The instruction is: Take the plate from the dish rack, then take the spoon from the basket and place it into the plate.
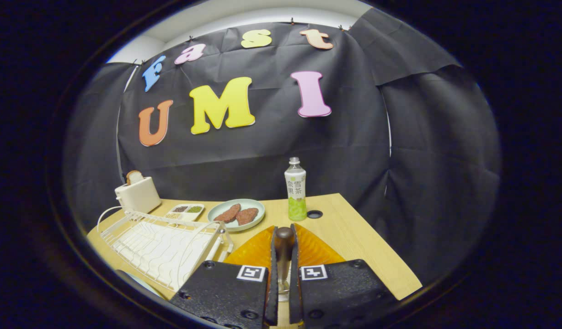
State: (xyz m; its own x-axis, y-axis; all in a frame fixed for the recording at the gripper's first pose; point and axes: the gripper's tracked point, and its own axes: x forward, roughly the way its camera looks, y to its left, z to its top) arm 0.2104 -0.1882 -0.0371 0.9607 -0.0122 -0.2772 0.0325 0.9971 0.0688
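Observation:
My gripper (pixel 284 234) is shut on the spoon (pixel 284 249), which stands upright between the two black fingers. Its dark brown wooden handle end pokes up between the fingertips, and its shiny metal part shows lower in the gap. Directly beneath and just beyond the fingers lies the amber ribbed plate (pixel 251 253) on the wooden table; it shows on both sides of the fingers. The white wire dish rack (pixel 162 244) stands just to the left of the plate, with no plate in it.
A pale green plate (pixel 258 206) with two brown patties sits beyond the amber plate. A green tea bottle (pixel 296 189) stands to its right by a round table hole (pixel 314 214). A white toaster (pixel 138 194) and a small divided tray (pixel 185 210) stand behind the rack.

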